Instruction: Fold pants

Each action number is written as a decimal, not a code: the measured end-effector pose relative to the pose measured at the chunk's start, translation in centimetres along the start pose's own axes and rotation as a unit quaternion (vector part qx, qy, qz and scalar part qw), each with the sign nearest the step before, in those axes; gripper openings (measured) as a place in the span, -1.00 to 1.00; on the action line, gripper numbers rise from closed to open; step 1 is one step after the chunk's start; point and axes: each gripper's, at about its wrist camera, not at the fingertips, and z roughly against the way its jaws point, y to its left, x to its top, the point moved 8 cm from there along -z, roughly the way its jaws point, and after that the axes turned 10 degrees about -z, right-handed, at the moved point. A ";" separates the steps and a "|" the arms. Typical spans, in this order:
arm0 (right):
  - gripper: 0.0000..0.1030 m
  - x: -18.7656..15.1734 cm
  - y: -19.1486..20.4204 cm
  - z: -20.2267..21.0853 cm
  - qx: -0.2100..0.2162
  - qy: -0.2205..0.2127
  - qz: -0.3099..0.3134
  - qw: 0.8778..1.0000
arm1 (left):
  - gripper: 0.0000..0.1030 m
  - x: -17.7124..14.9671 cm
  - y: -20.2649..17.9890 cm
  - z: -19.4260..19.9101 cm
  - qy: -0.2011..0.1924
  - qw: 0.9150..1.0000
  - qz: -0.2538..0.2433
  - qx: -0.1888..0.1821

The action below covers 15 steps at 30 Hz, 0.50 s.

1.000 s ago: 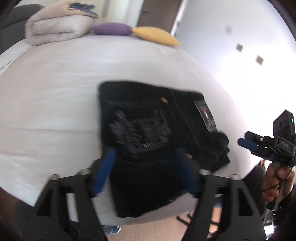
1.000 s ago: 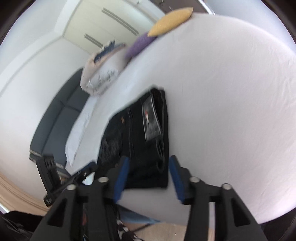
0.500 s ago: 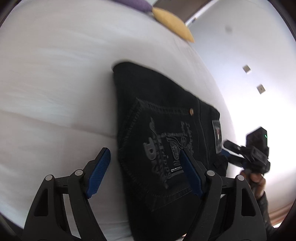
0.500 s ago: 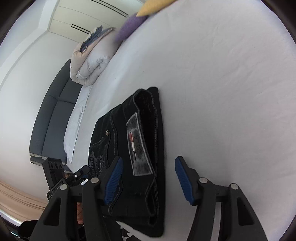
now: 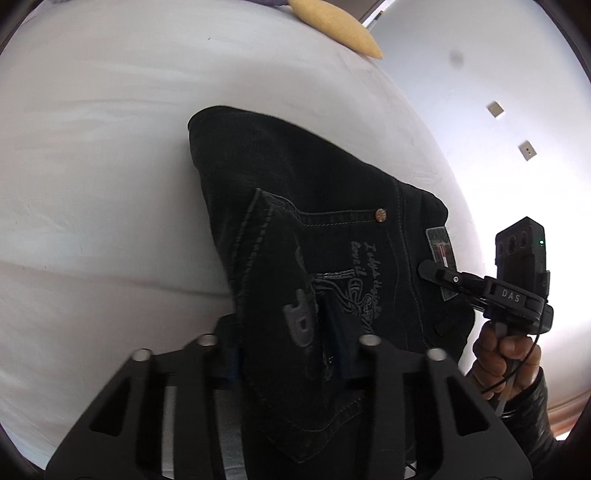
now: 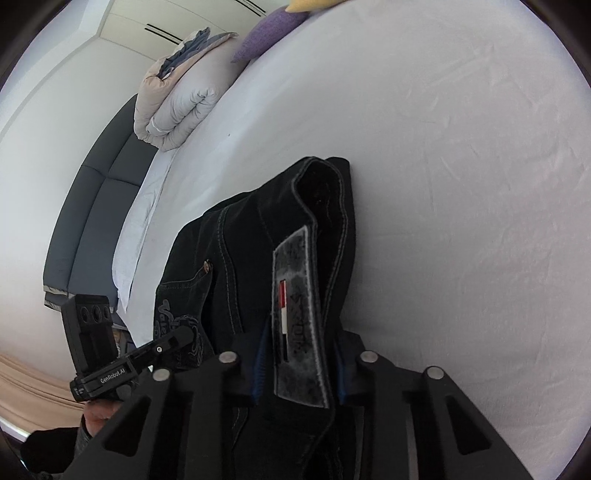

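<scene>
Folded black jeans [image 5: 295, 206] lie on the white bed [image 5: 92, 166] near its front edge. My left gripper [image 5: 284, 350] is shut on the jeans at the embroidered back pocket; the cloth bunches between the fingers. My right gripper [image 6: 299, 362] is shut on the waistband end of the jeans [image 6: 258, 236], at the grey brand patch [image 6: 295, 325]. The right gripper also shows in the left wrist view [image 5: 436, 273], and the left gripper in the right wrist view [image 6: 173, 338].
A yellow cushion [image 5: 332, 26] and a purple cushion [image 6: 273, 26] lie at the far end of the bed. A rolled duvet [image 6: 177, 96] sits at the far left. A dark sofa [image 6: 92, 221] stands beside the bed.
Both grippers have moved in over the jeans and closed on them: the left on the pocket side, the right on the waistband side. They were open before.
</scene>
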 end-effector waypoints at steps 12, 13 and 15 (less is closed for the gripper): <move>-0.63 2.3 5.7 5.9 -0.015 -0.066 0.110 0.992 | -0.66 6.5 -4.4 3.3 -0.053 0.996 -0.074 0.021; -0.63 3.2 5.8 6.6 -0.016 -0.071 0.113 0.991 | -0.66 7.5 -4.6 3.3 -0.058 0.995 -0.083 0.022; -0.63 4.6 5.9 7.4 -0.018 -0.080 0.119 0.990 | -0.66 9.5 -5.2 3.1 -0.063 0.993 -0.102 0.023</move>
